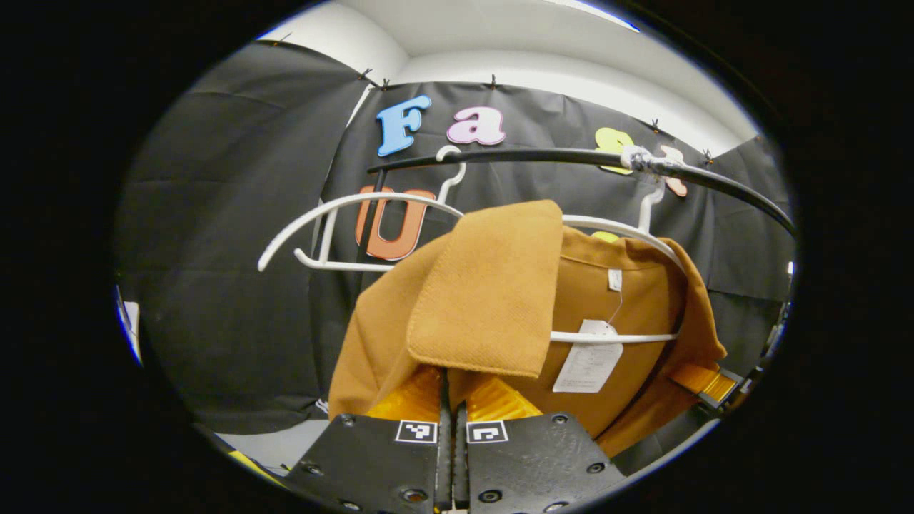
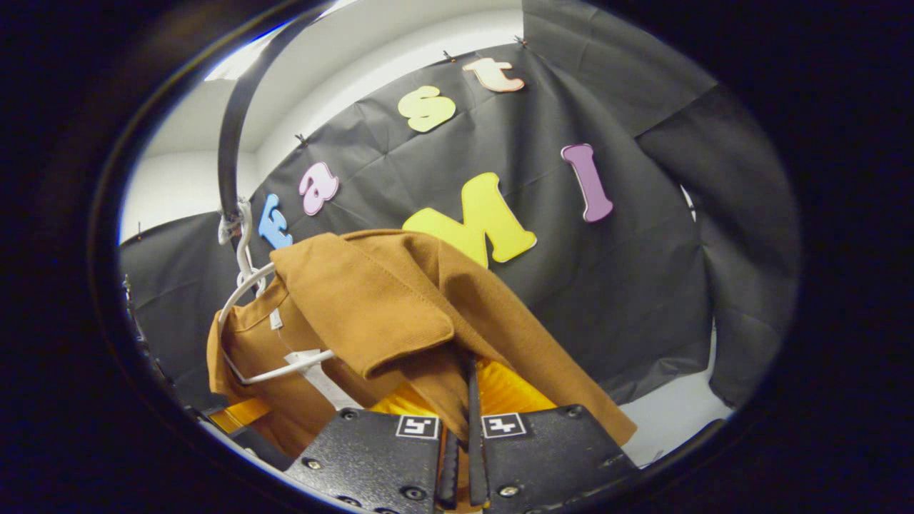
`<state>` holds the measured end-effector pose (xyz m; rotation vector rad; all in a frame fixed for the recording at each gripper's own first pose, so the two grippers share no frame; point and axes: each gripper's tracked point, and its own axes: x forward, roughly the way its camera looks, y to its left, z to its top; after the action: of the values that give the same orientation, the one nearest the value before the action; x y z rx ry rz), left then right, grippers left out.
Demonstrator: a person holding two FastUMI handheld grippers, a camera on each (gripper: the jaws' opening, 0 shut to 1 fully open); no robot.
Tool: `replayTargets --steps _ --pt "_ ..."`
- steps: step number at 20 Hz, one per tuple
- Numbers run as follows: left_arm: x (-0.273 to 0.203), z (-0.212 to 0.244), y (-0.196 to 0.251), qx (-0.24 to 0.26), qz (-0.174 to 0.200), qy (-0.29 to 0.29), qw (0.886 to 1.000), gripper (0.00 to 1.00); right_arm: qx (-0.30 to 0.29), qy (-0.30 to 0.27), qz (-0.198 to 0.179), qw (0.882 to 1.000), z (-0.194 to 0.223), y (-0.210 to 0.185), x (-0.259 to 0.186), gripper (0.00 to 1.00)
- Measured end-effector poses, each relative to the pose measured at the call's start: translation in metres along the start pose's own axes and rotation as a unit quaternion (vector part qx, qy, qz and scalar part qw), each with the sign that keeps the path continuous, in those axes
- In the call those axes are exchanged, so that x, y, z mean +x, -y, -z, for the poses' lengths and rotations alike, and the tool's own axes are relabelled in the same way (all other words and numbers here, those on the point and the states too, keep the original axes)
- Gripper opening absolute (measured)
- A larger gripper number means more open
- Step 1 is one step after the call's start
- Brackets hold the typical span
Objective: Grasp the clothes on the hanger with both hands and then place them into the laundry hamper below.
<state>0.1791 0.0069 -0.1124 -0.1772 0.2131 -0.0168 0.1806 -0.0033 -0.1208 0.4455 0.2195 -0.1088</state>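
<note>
Garment: one tan jacket (image 1: 607,285), hung on a white hanger (image 1: 614,337) from a black rail (image 1: 543,155) against the black cloth wall; a paper tag (image 1: 589,364) dangles inside the collar, across the hanger's lower bar. Second white hanger (image 1: 343,214), bare, on the same rail, just beside the jacket in the left gripper view. Left claw (image 1: 451,400): narrowed to a slit, both fingers pressed on a folded flap of the jacket's edge. Right claw (image 2: 468,400): likewise closed tight, jacket (image 2: 371,300) cloth pinched between its fingers. Jacket hanger (image 2: 246,285) hooks over the rail (image 2: 232,143) in the right gripper view.
</note>
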Motion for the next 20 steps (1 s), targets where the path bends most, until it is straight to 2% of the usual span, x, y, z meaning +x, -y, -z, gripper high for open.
replayTargets --steps 5,9,12,16,20 --pt "-0.018 -0.038 -0.016 -0.006 -0.008 0.039 0.999 0.01 0.001 0.035 0.009 0.999 -0.032 0.006 -0.016 0.07" --pt "-0.018 -0.068 -0.031 -0.001 -0.013 0.064 0.998 0.01 0.038 0.062 -0.004 0.997 -0.062 0.012 -0.016 0.09" --pt "-0.014 -0.082 -0.039 0.008 -0.016 0.072 0.997 0.01 0.07 0.065 -0.017 0.995 -0.075 0.014 -0.007 0.09" --pt "-0.006 -0.098 -0.054 0.017 -0.022 0.079 0.997 0.01 0.089 0.062 -0.027 0.994 -0.092 0.012 0.01 0.08" --pt "0.012 -0.101 -0.064 0.012 -0.012 0.066 0.998 0.01 0.089 0.055 -0.039 0.994 -0.109 0.019 0.032 0.08"
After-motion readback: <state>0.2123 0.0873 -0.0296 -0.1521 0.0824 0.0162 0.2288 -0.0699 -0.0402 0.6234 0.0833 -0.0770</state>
